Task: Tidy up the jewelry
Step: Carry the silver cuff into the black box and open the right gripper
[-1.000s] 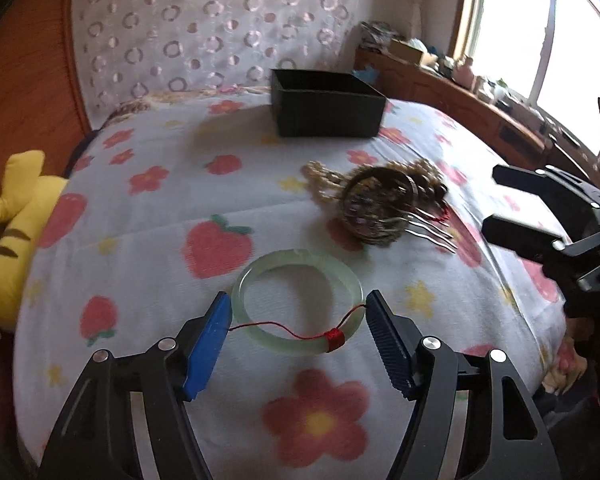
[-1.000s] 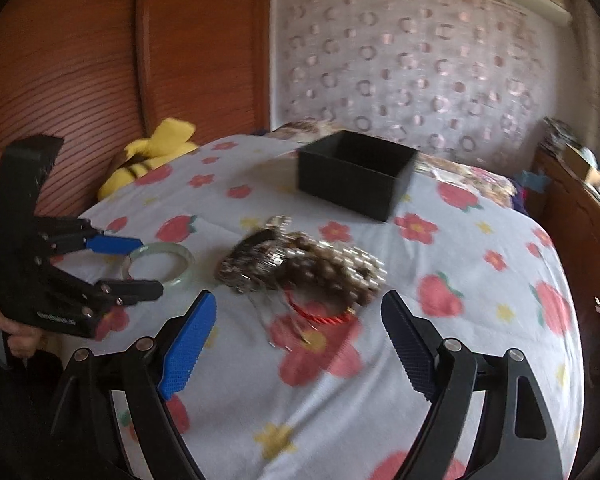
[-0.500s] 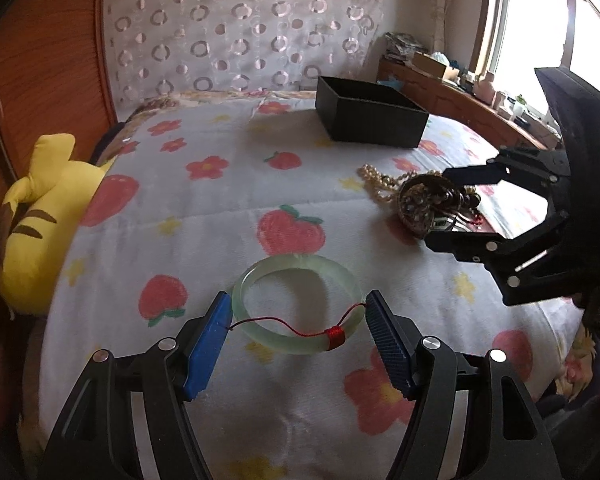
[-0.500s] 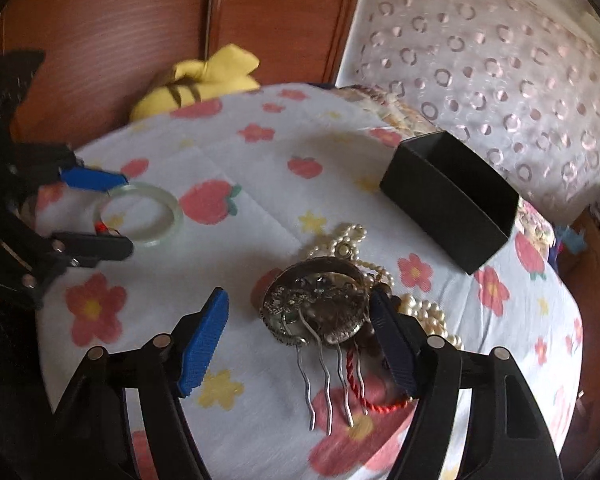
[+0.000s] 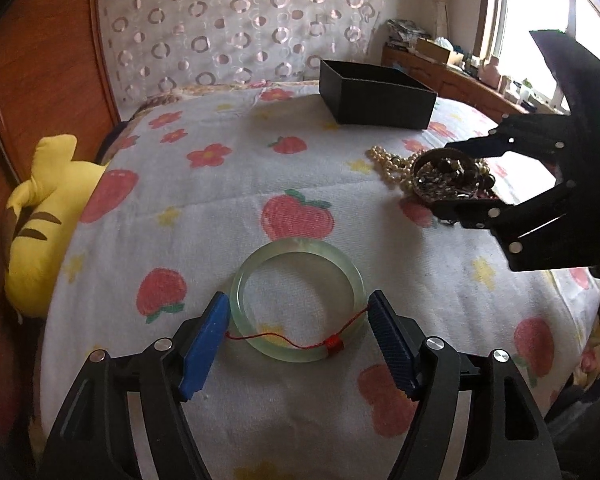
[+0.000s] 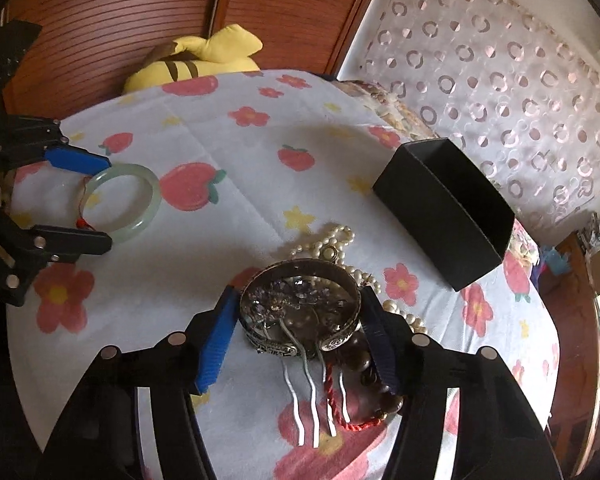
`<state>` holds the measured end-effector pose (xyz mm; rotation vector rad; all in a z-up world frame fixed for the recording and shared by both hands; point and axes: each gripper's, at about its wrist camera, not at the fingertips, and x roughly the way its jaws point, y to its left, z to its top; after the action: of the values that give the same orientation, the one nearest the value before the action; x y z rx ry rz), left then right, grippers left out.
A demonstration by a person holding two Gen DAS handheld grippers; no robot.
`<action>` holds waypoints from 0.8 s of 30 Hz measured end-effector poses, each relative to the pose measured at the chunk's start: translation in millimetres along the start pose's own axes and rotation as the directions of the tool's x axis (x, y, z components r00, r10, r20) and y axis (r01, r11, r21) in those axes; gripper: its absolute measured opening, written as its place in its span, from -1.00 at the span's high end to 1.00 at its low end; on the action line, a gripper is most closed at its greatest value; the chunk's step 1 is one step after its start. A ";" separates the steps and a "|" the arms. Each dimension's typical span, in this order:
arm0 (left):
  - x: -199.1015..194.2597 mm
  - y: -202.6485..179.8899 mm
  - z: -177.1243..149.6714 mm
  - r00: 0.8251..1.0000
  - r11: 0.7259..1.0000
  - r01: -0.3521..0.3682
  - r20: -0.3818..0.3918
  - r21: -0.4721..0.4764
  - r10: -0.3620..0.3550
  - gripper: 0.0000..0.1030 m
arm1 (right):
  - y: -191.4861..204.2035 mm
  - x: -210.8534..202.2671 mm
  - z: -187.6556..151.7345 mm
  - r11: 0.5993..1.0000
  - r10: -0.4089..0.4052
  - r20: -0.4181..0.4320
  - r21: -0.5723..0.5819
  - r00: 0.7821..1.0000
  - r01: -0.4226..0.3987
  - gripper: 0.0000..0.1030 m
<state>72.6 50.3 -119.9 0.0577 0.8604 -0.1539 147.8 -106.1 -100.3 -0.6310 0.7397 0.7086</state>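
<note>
On a bed spread with a strawberry-and-flower blanket [image 5: 204, 216], a yellow plush toy [image 5: 40, 216] lay wedged at the far left against the wooden headboard [image 5: 32, 92]. Beside it the left gripper [image 5: 298, 314] straddled a pale green bangle [image 5: 298, 300] lying flat, its jaws spreading slightly, the blue pads just beside the ring's outer edge and apparently not pressing on it; a red thread [image 5: 284, 340] with a small bead ran across the ring's near side. That placement suggested a sideways pinch across the ring was being lined up. Further right, the right gripper [image 6: 298, 316] had its jaws closing around a round metal cuff [image 6: 300, 304] atop a heap of jewelry, seemingly to lift it toward the open black box [image 6: 448, 216] standing well apart at the back. Whether its pads already touched the cuff could not be told. Pearl beads [image 6: 332, 244], a wavy-pronged hair comb [image 6: 308, 392] and a red cord [image 6: 340, 404] lay tangled beneath, partly hidden. The box's inside was out of sight.
</note>
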 end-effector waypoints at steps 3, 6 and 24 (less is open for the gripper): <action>3.4 -1.7 2.4 1.000 1.000 -0.013 -0.006 0.014 0.013 -0.43 | -5.2 -15.1 1.1 0.999 0.021 0.062 0.033 0.998 -0.023 -0.23; 6.3 -1.3 4.6 1.000 1.000 -0.017 -0.005 0.021 0.017 -0.45 | -9.7 -30.2 2.1 0.998 0.025 0.109 0.056 0.994 -0.032 -0.23; -14.3 -6.2 53.6 0.991 0.998 0.059 0.118 0.017 -0.061 -0.33 | -75.3 -46.8 -2.8 0.979 -0.037 0.176 0.206 0.984 0.000 -0.24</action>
<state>102.6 39.7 -74.1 0.0351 0.7433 -0.2177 178.6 -169.4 -46.4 -0.3803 0.6294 0.6524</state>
